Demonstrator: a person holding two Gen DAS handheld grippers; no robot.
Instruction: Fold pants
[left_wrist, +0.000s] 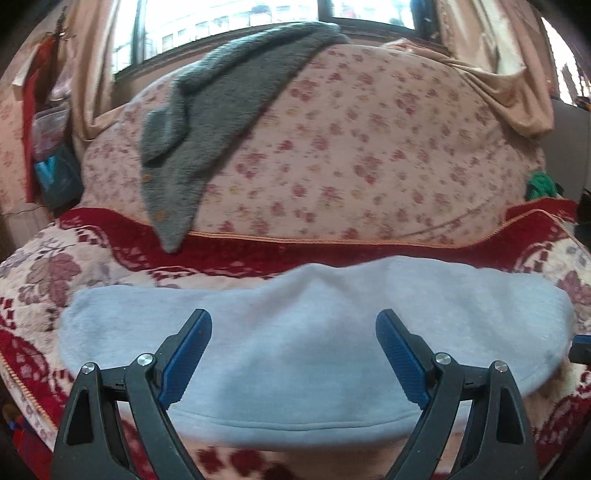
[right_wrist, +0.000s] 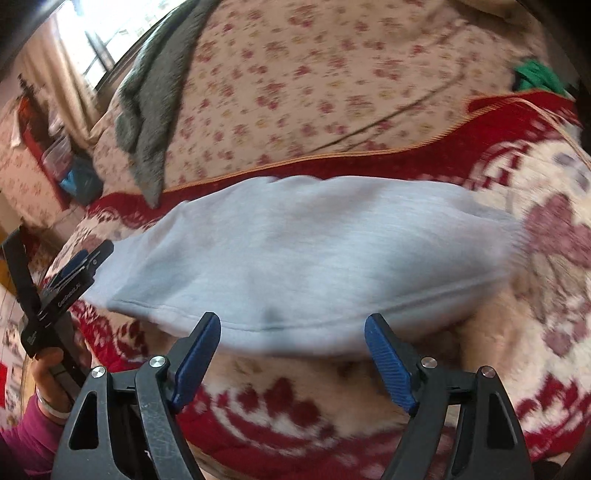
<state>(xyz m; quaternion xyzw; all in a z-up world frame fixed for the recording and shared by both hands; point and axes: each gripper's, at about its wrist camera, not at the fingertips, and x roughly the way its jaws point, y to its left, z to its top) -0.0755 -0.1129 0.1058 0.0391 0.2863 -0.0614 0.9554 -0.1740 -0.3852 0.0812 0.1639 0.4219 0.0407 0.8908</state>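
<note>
The light blue-grey pants (left_wrist: 317, 332) lie folded into a long flat band across a red and cream patterned blanket (left_wrist: 44, 280). My left gripper (left_wrist: 293, 325) hovers over the pants with its blue pads wide apart and nothing between them. In the right wrist view the pants (right_wrist: 295, 251) stretch from left to right. My right gripper (right_wrist: 291, 325) stands open just above their near seamed edge and holds nothing. The left gripper (right_wrist: 88, 258) shows at the pants' left end, held by a hand in a magenta sleeve (right_wrist: 29, 428).
Behind the pants rises a bulky floral quilt (left_wrist: 369, 147) with a grey fleece garment (left_wrist: 207, 110) draped over it. A window and beige curtains (left_wrist: 498, 74) stand beyond. A green item (left_wrist: 541, 184) sits at the right, and hanging storage pockets (left_wrist: 55, 166) at the left.
</note>
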